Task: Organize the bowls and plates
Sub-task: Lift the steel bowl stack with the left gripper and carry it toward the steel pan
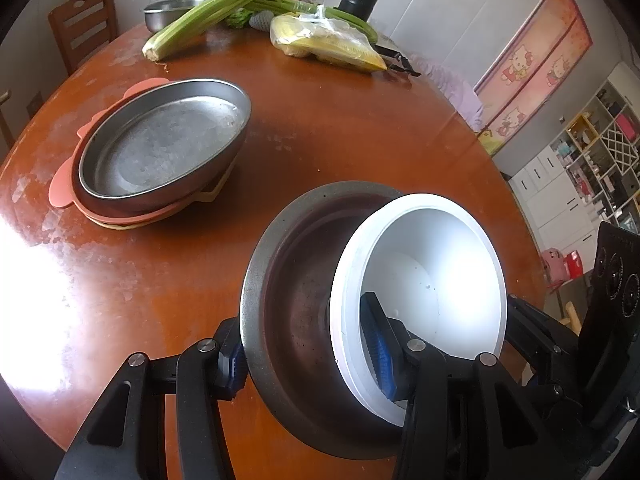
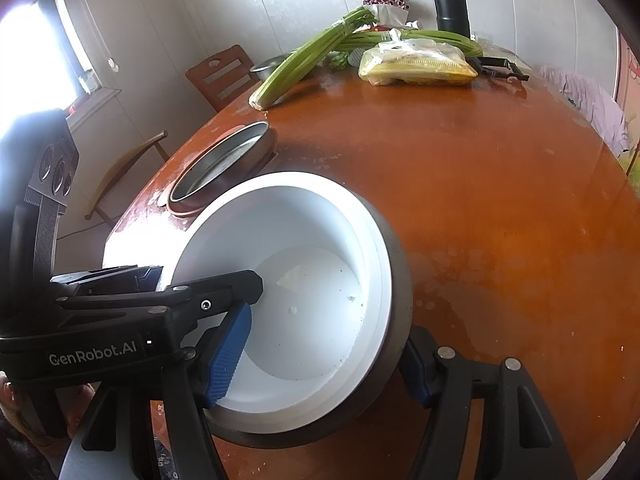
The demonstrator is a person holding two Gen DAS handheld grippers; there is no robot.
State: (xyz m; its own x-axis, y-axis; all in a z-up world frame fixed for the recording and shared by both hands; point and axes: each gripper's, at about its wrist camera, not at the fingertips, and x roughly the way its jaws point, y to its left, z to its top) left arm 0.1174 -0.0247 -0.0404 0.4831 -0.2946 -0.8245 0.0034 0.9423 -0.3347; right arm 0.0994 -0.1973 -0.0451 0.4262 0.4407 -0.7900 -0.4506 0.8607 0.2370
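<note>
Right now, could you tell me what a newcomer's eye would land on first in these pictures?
First, the white bowl nested in a dark metal bowl at the near edge of the table, with both tongs at it: the left tongs span both near walls, the right tongs straddle the pair. Next, the steel dish stacked on pink plates to the left. At the far side lie celery and a black flask.
</note>
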